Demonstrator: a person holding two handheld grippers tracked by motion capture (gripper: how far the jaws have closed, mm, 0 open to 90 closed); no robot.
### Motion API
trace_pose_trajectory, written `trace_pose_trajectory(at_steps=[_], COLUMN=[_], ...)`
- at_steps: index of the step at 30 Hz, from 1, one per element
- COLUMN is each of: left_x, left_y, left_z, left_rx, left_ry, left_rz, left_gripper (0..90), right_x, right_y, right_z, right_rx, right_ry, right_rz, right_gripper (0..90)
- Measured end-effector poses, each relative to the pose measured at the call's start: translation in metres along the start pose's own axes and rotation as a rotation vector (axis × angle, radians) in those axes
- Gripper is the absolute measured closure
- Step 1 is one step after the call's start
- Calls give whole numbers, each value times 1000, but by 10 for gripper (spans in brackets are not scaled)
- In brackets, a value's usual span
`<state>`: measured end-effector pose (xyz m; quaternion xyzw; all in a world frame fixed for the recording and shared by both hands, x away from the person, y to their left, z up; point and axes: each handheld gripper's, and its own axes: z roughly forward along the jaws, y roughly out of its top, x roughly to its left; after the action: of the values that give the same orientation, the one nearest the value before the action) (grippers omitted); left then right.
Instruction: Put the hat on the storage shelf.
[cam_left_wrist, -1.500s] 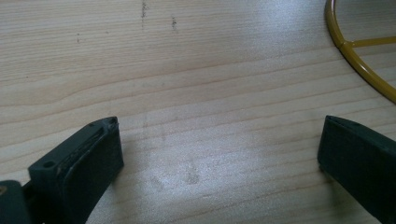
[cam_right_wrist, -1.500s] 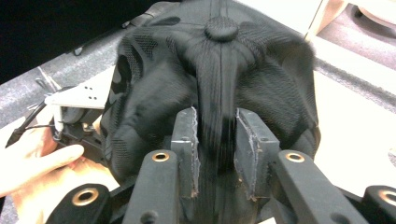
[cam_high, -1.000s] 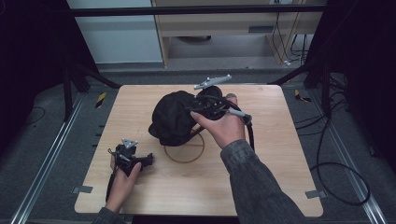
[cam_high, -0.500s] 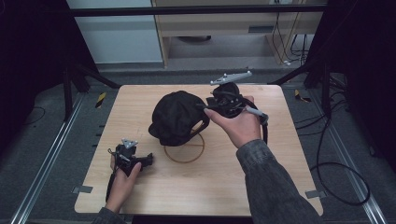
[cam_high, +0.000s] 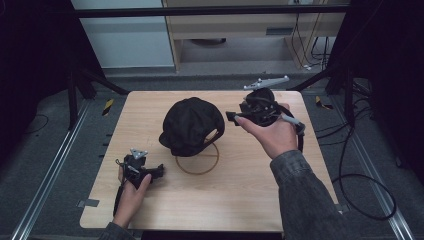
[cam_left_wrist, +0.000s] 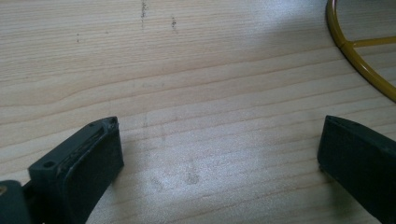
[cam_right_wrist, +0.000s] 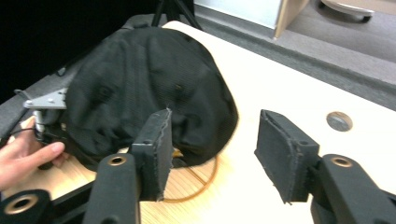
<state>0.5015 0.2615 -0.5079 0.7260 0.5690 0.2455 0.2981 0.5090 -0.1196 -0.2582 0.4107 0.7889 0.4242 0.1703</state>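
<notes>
One black cap sits on a yellow wire stand mid-surface in the high view, right gripper just beside it. The left gripper view shows wide, empty fingers over bare wood. In the right gripper view, fingers spread wide face the cap: soft, light, floppy cloth; its stiffer brim looks the best hold.

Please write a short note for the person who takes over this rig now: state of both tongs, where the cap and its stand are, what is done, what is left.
Left tongs: open, empty, resting low on the table near its front left part.
Right tongs: open, empty, held in the air just right of the cap.
Black cap: sits on the yellow wire stand at mid table.
Done: the cap appears placed on the stand; nothing grips it.
Left: probably only check that it sits steady, then park the right tongs.
</notes>
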Motion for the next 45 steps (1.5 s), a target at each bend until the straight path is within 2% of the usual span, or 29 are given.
trace_pose_trajectory(at_steps=[9, 19, 26, 37, 45], left_x=[0, 0, 0, 4, 15], left_y=[0, 0, 0, 0, 0], left_z=[0, 0, 0, 1, 1], left_rx=[0, -2, -2, -2, 0], left_ry=[0, 0, 0, -2, 25], left_rz=[0, -1, -1, 1, -25], left_gripper=[0, 0, 0, 0, 0], right_x=[-28, -46, -63, -76, -84], right_y=[-13, -26, -41, -60, -79], right_z=[-15, -21, -26, -27, -25], right_rx=[15, 30, 28, 50, 50], right_ry=[-51, -102, -145, -177, -188], right_rz=[45, 72, 109, 108, 128], right_gripper=[339, 240, 162, 100, 87])
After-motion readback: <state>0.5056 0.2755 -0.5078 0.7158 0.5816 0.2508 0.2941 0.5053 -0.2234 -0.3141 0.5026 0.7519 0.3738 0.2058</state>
